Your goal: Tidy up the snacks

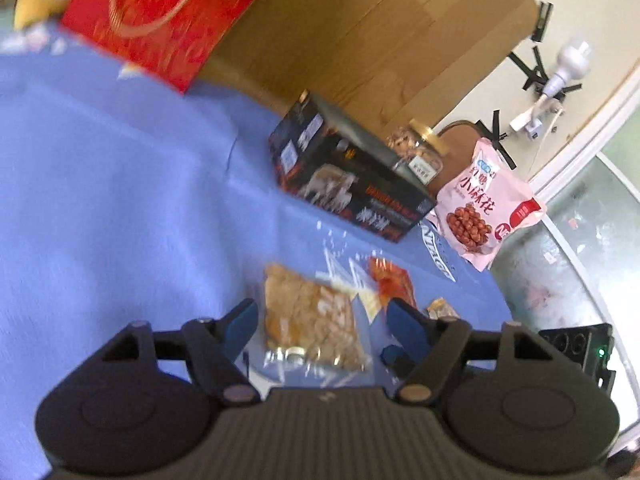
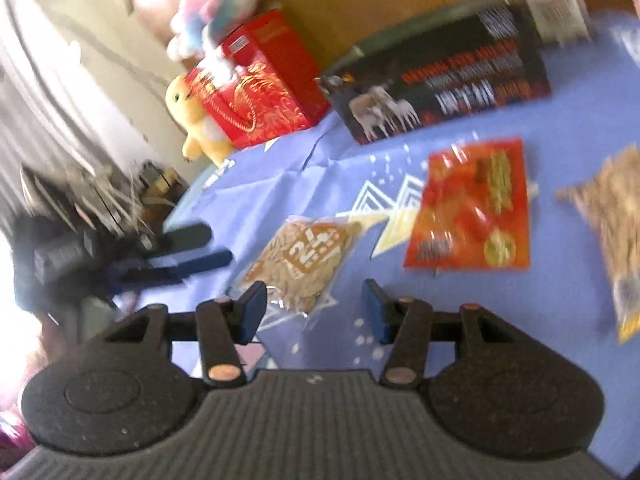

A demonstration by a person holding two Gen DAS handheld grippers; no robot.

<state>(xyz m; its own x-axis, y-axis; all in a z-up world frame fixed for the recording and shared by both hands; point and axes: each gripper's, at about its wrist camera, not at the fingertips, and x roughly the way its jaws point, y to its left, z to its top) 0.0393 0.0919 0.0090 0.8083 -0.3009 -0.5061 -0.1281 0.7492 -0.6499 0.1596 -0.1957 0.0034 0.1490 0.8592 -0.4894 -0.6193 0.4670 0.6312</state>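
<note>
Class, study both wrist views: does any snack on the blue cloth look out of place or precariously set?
Yes: the pink snack bag overhangs the far edge of the blue tablecloth, beside the black box.

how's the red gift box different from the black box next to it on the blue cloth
The red gift box stands upright; the black box lies long and low. The red gift box has gold swirls and a gold cord handle; the black box has white animal figures and orange lettering. A plush toy sits on top of the red gift box. Both rest on the blue cloth before the wooden panel.
</note>
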